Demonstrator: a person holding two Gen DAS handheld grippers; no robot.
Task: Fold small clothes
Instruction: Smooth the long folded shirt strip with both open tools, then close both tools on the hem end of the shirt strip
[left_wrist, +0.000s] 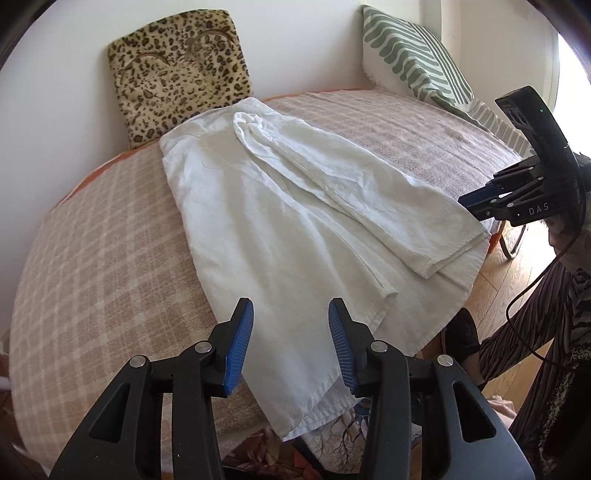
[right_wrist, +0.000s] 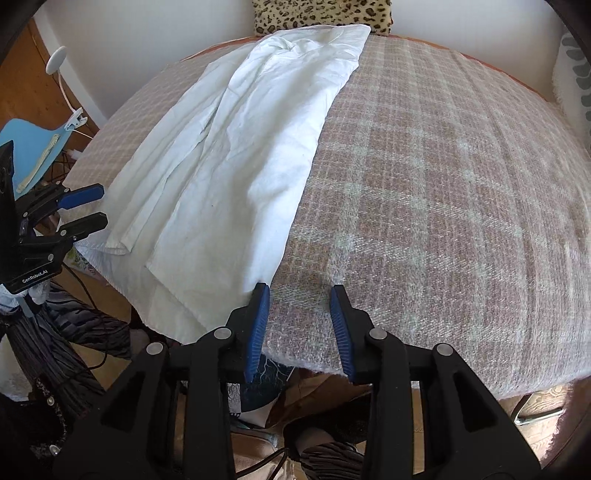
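Fingers (left_wrist: 242, 343) apart, empty | white garment (left_wrist: 280, 206) lengthwise, near edge toward cushion (left_wrist: 177, 70)

You are holding two black grippers: left gripper (left_wrist: 291, 345) and right gripper (right_wrist: 300, 332) showing ribbed blue pads, silver screws; black cable trailing at 4 o'clock; striped brown-black clothing (left_wrist: 532, 317).

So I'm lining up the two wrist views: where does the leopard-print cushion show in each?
Left wrist view: the leopard-print cushion stands upper left against the wall, behind the far end of the white garment.
Right wrist view: only the cushion's lower strip shows at top centre.
Shared landmark: the garment's far end touches the cushion in both.
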